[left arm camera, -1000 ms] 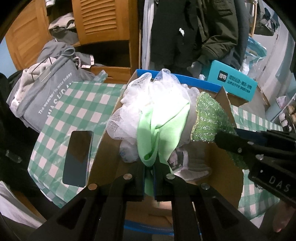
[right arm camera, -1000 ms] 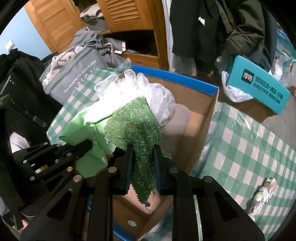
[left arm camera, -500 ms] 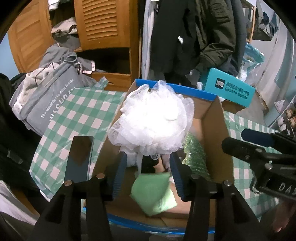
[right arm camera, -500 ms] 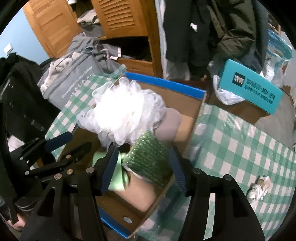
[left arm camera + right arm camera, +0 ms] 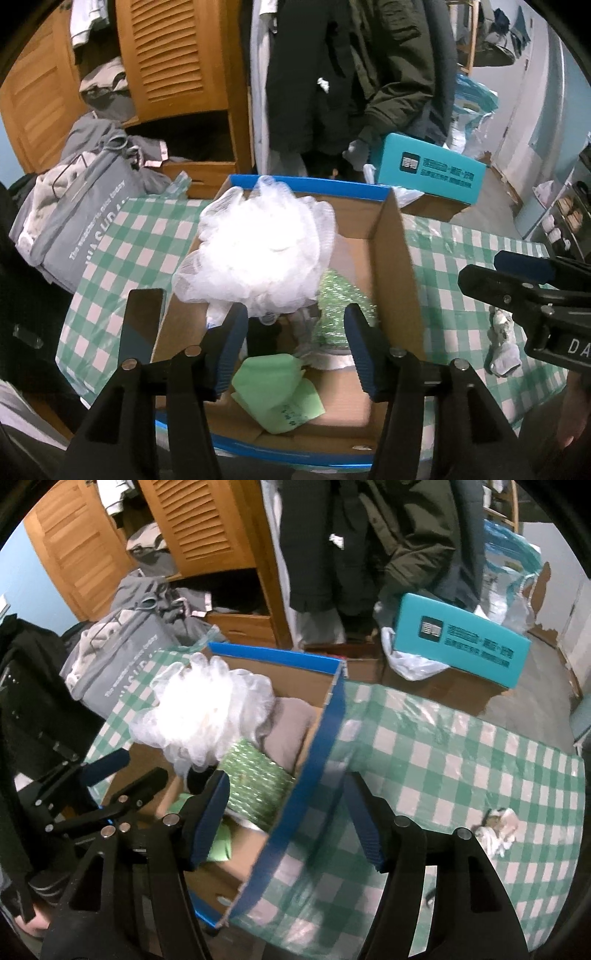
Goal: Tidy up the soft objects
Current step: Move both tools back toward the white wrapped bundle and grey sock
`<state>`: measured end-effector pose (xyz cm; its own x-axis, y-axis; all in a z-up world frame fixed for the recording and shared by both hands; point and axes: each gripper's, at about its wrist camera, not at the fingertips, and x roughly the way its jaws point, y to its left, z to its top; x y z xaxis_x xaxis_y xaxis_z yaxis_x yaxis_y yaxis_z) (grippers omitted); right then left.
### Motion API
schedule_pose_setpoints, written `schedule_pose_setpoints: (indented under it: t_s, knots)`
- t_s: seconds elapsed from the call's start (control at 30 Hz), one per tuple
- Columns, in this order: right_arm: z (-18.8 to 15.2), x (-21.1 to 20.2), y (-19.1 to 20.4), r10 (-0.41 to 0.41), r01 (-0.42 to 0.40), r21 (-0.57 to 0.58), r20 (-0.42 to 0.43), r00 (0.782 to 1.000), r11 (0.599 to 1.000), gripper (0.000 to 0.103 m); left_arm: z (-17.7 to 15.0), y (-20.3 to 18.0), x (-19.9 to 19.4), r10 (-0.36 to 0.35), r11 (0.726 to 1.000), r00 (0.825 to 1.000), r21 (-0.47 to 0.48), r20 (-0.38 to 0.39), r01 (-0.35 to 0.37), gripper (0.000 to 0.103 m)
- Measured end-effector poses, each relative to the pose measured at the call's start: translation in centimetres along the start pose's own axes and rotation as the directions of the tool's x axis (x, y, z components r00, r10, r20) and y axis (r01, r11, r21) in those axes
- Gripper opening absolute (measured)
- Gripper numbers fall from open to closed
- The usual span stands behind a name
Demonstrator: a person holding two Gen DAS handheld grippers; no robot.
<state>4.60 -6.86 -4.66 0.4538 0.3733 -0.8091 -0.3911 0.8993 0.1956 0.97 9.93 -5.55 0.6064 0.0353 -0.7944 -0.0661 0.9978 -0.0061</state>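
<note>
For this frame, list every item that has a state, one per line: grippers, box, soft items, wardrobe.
left gripper: open, empty, above the box
right gripper: open, empty, over the box's right wall
cardboard box: open-topped, partly filled
white mesh pouf: in the box, on top
light green cloth: loose on the box floor
green sparkly scrubber: in the box
wardrobe door: open

Dim indoor light, bluish cast. White pouf blown out by glare in both views. Strong fisheye bending, dark vignette at corners; slight motion blur.
</note>
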Motion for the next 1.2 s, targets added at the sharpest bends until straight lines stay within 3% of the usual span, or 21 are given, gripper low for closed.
schedule_pose_setpoints:
  t_s: [0.17, 1.2]
  knots:
    - [-0.7, -0.8, -1.7, -0.023, 0.023, 0.025, 0.001, 1.0, 0.999, 0.067, 0.1, -1.5, -0.4, -0.013, 0.999, 1.0, 0.031, 0.02, 0.012, 0.064]
    - [-5.3, -2.2, -13.6, -0.154, 0.16, 0.23, -0.047, 0.987, 0.96, 0.068, 0.8, -12.9, 1.6, -0.069, 0.972, 0.997, 0.224, -0.033, 0.074, 0.071]
